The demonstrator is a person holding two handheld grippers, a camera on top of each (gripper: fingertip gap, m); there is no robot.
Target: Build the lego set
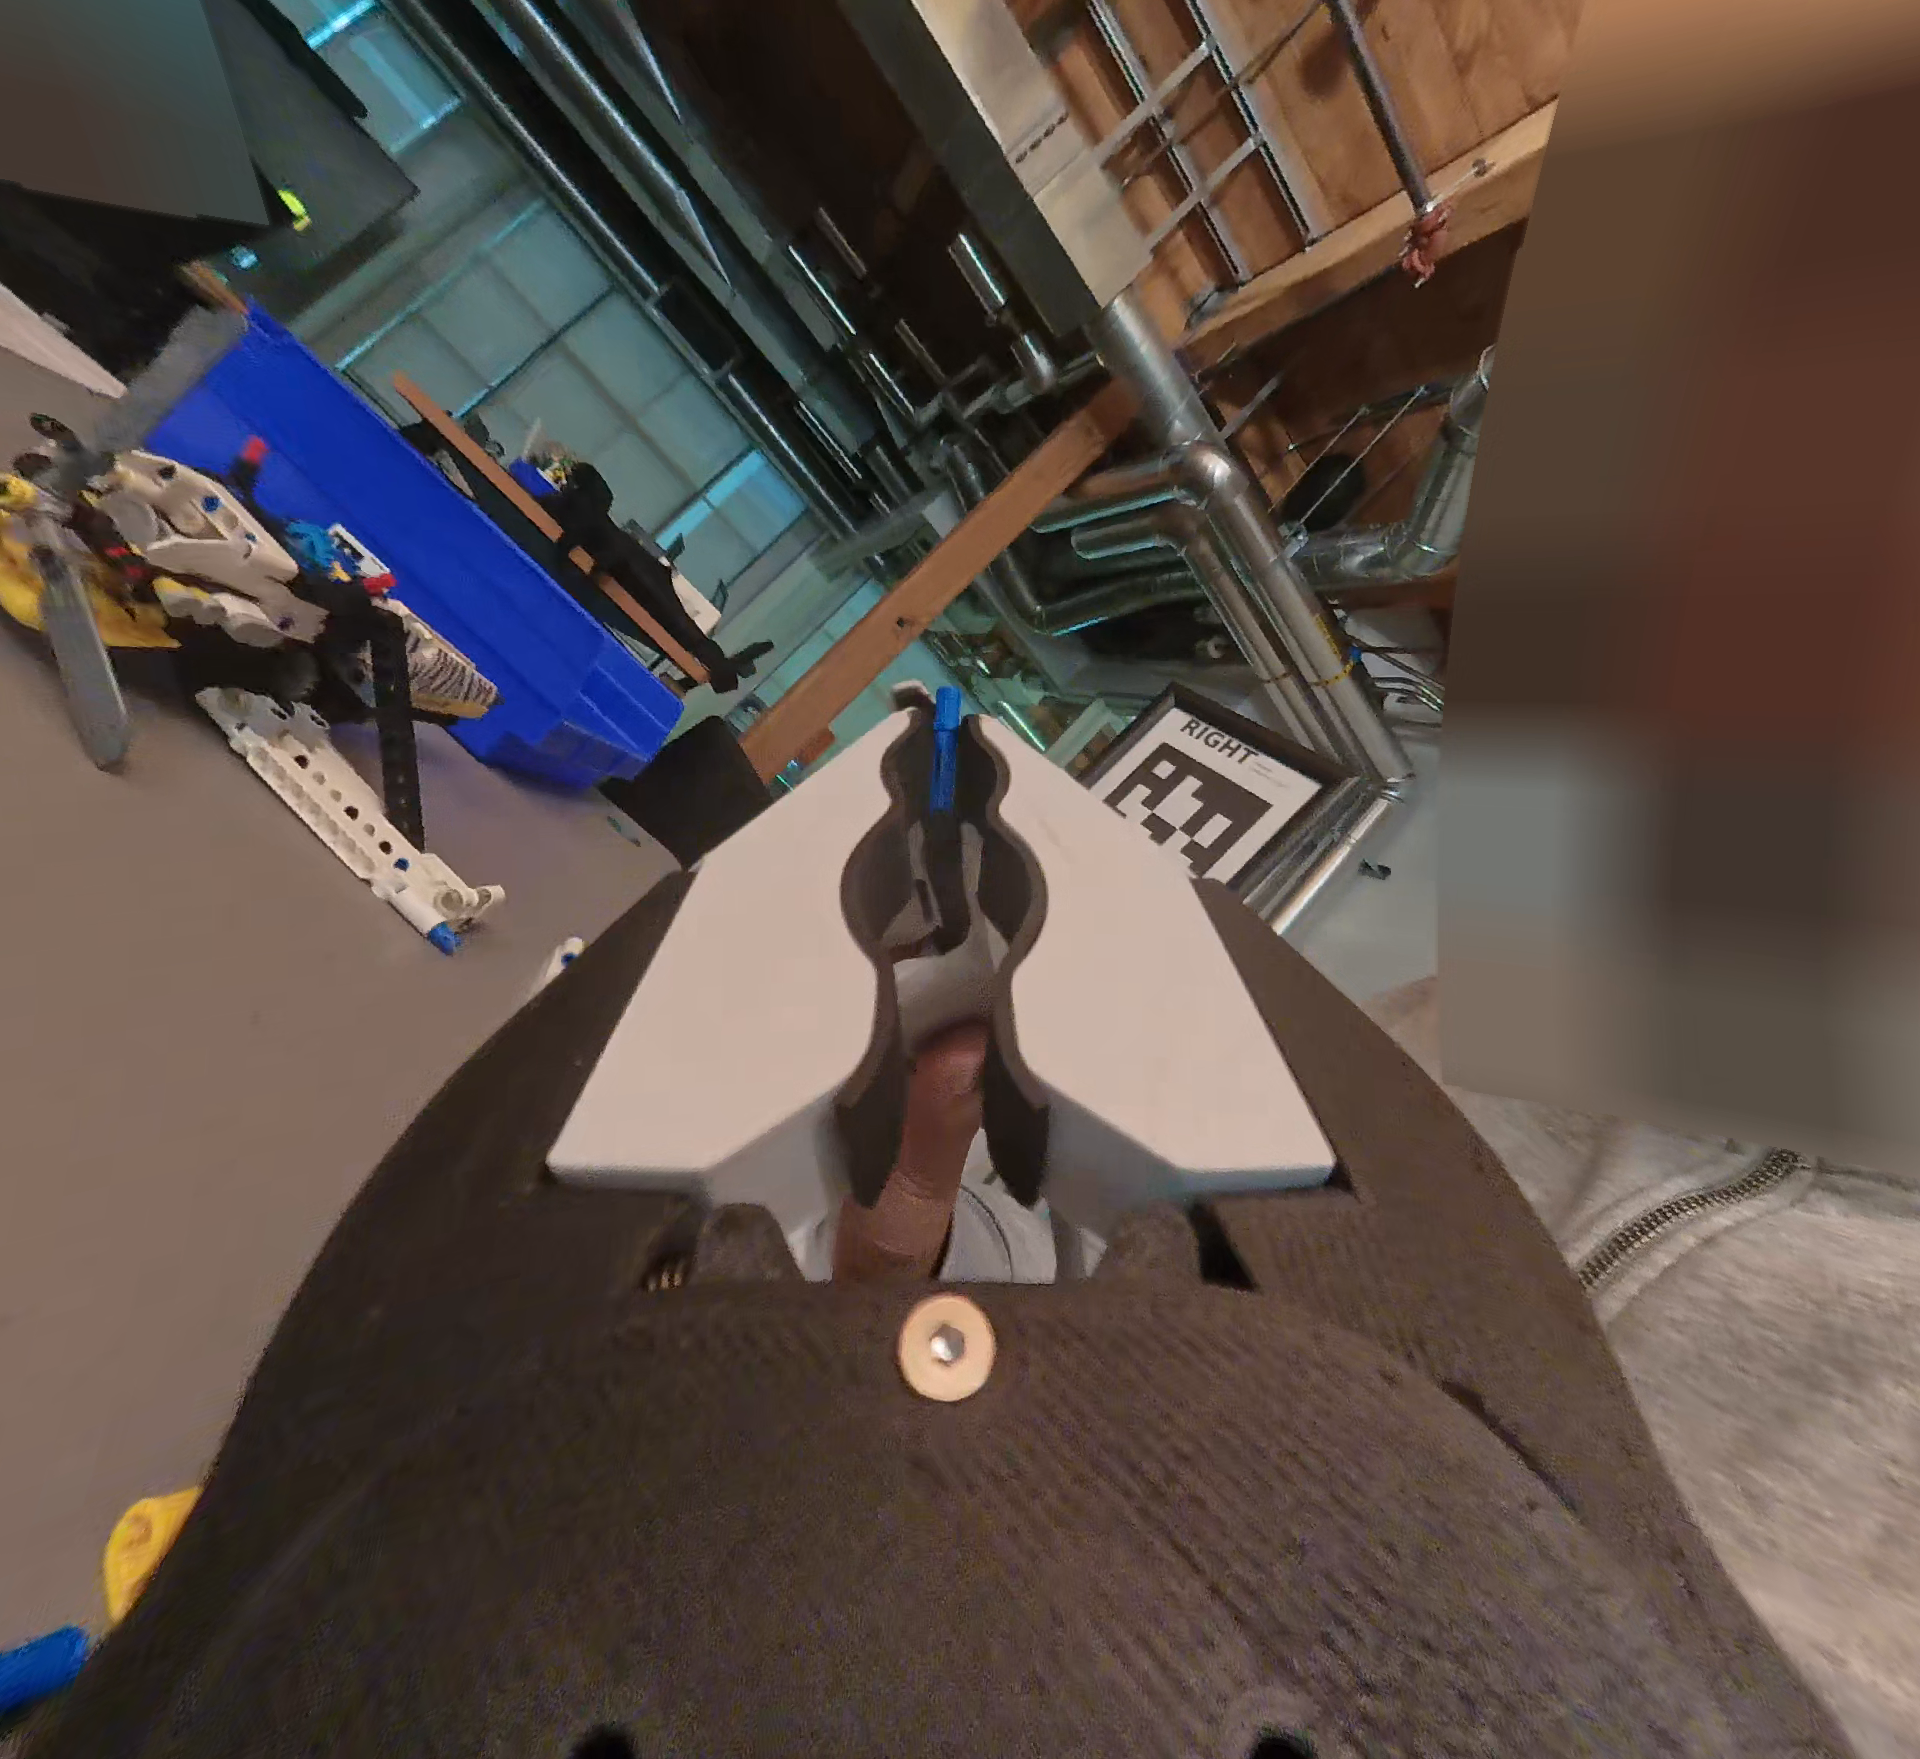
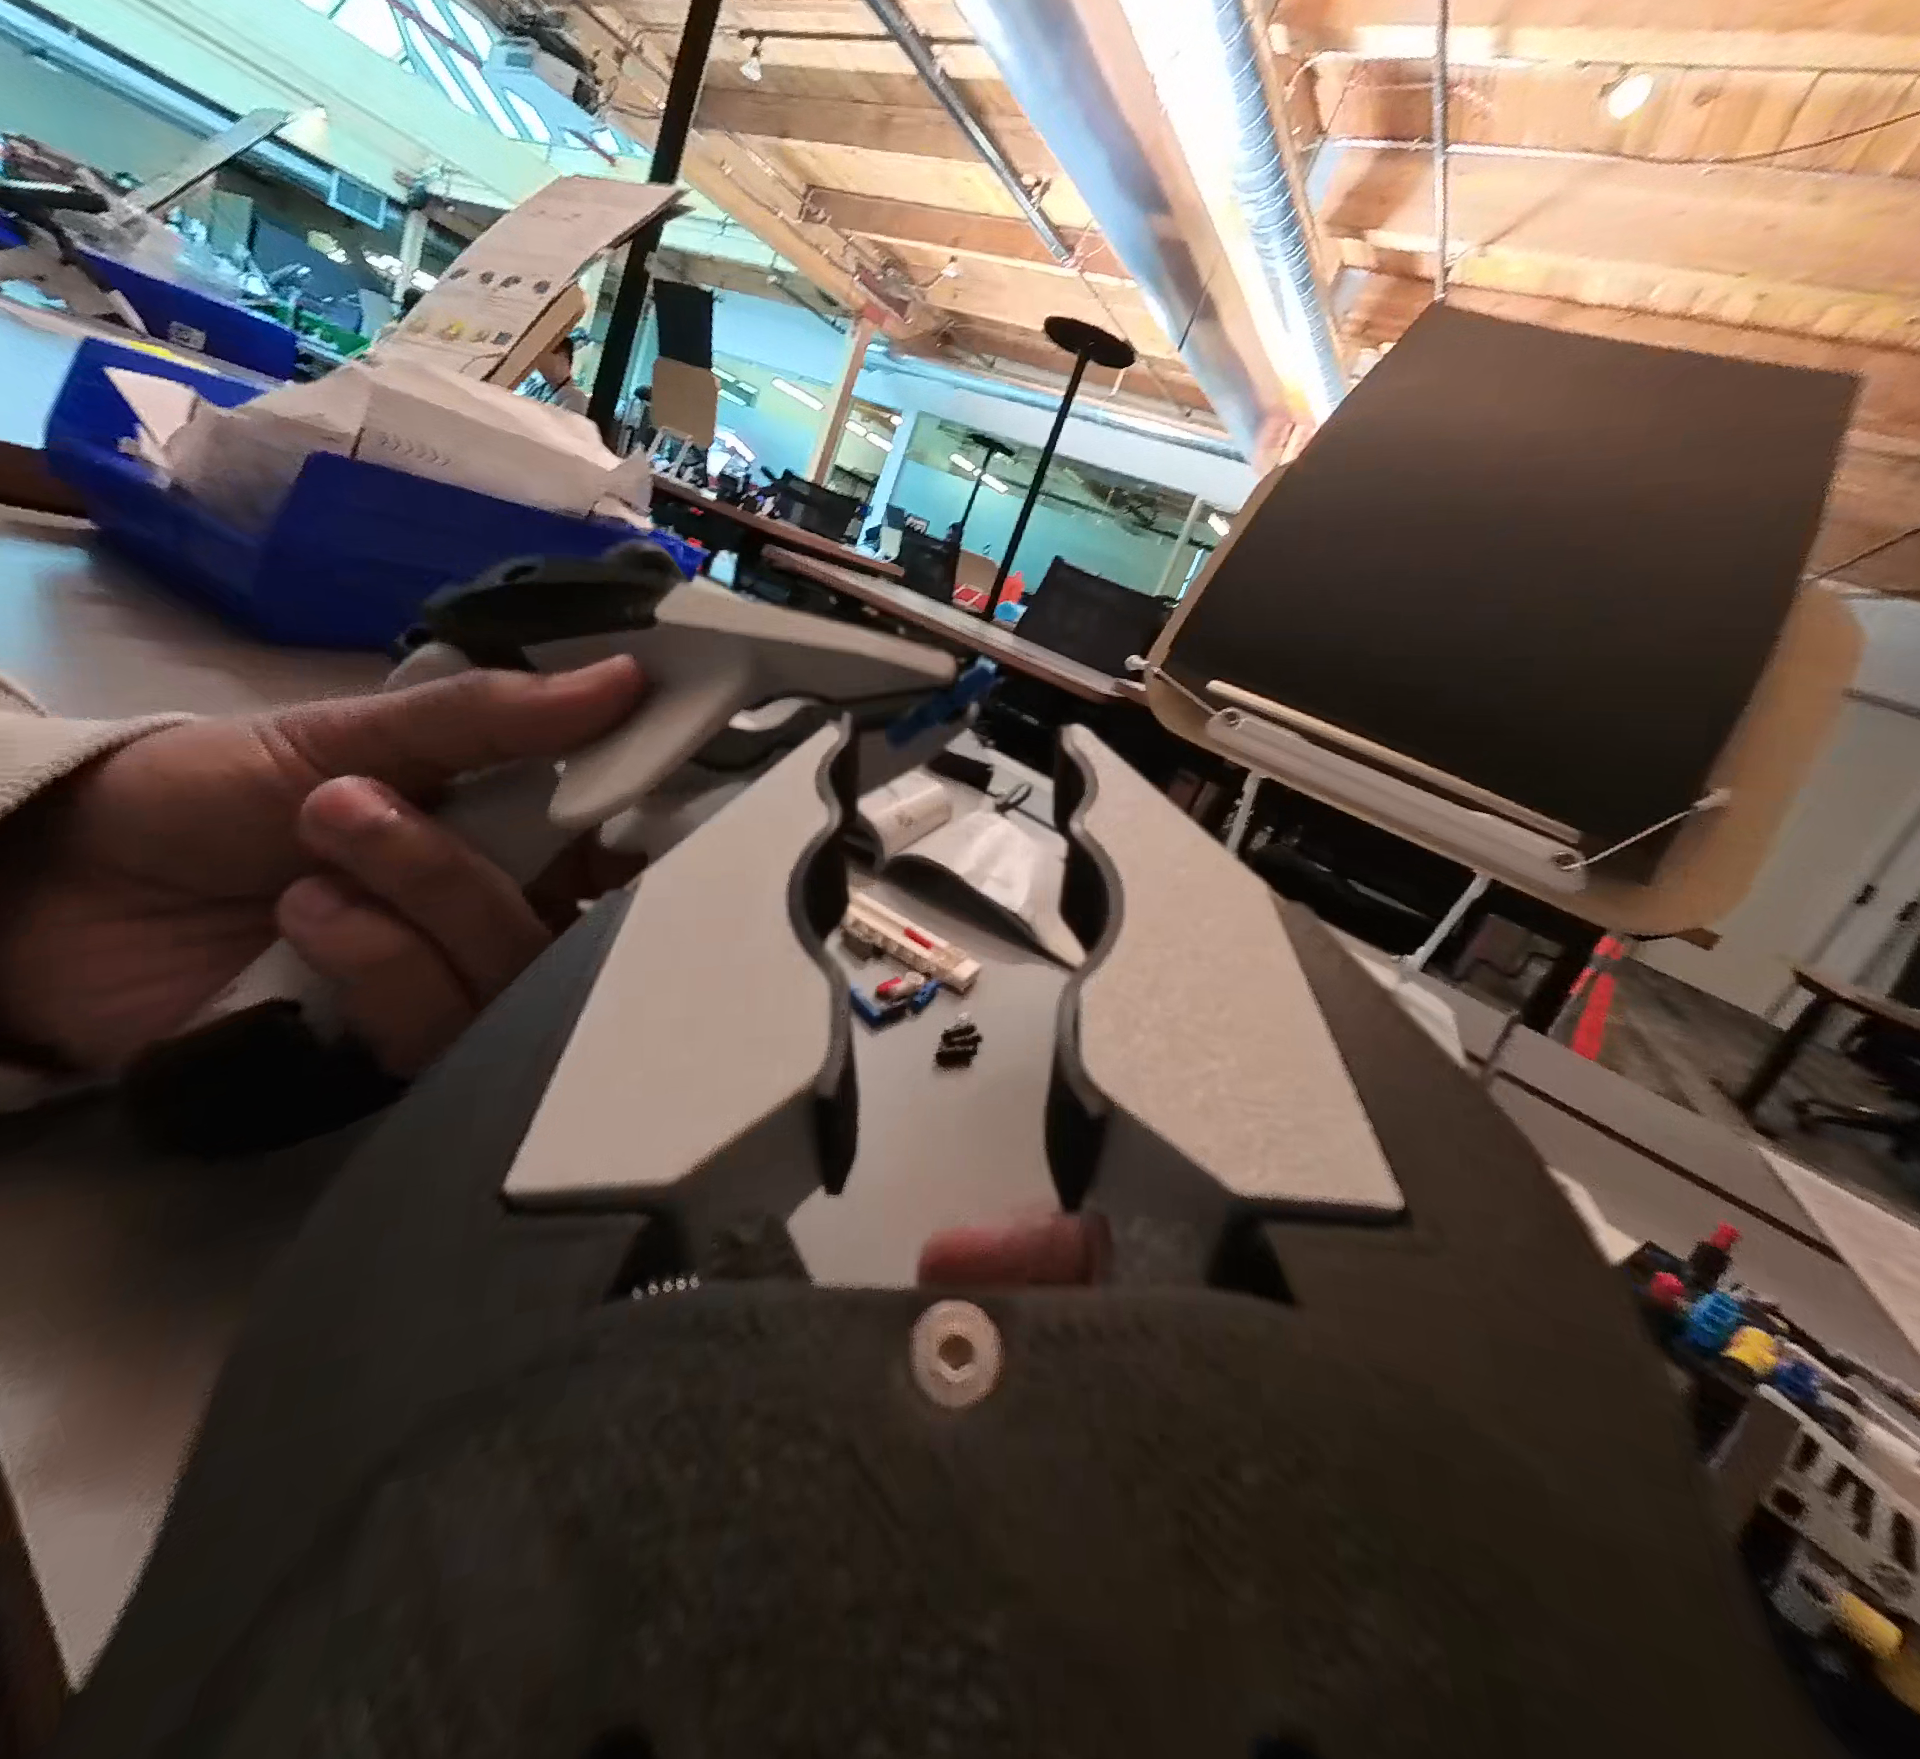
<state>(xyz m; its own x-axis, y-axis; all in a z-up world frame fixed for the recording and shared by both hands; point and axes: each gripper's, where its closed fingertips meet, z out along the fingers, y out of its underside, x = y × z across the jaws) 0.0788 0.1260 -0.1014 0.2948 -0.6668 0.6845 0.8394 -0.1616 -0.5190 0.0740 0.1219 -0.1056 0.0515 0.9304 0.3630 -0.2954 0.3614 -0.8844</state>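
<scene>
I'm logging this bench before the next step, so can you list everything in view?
blue pin: one, blue, pinched at the left claw's tips, raised off the table
partly built model: one, white, black and yellow, on the grey table, far left
white beam: one, white, lying in front of the model
blue bin: one, blue, behind the model
loose pieces: several, white, blue, red, black, on the table beyond the right claw
black board: one, black, on a stand at right
left claw: shut on the pin
right claw: open, empty
hand: one, gripping the left claw's handle
</scene>
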